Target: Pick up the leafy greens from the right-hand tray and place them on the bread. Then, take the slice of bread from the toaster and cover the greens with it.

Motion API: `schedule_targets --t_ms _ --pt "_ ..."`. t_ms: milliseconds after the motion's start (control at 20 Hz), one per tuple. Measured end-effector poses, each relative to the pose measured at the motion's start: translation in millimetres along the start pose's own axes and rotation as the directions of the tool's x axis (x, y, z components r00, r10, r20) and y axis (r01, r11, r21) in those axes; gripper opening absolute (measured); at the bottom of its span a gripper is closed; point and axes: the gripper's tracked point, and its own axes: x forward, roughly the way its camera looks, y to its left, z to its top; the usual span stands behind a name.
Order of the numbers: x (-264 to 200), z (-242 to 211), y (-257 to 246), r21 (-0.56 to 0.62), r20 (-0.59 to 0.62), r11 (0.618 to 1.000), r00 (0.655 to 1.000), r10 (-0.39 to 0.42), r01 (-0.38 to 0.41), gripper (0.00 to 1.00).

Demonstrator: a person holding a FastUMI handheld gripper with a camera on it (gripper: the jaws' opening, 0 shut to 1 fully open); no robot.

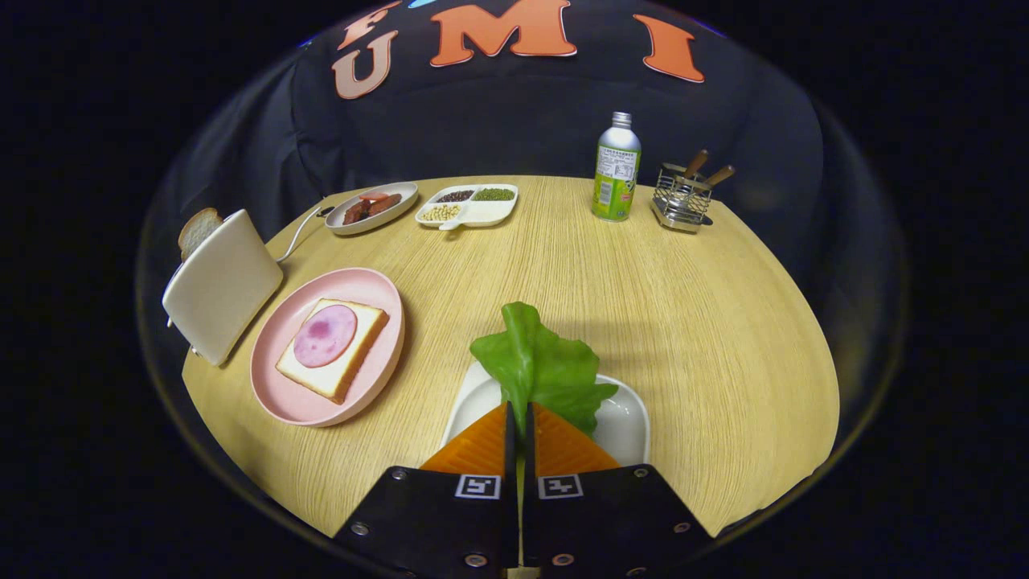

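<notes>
While fingers pinch lettuce over white tray, ham-topped bread (pink plate)

Camera rides the gripper — looks forward, down over the table — close

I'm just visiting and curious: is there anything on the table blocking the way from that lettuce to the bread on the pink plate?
Nothing visible does. The tongs are shut on the lettuce above the white tray. Between it and the bread on the pink plate lies bare table. The toaster stands beyond the plate.
</notes>
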Motion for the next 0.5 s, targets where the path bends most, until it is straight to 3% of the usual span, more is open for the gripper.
schedule_targets --t_ms 250,500 --pt "-20 30 15 -0.012 0.089 0.999 0.995 0.036 -0.035 0.03" --pt "-29 59 59 -0.048 0.155 0.991 0.979 0.13 -0.124 0.03"
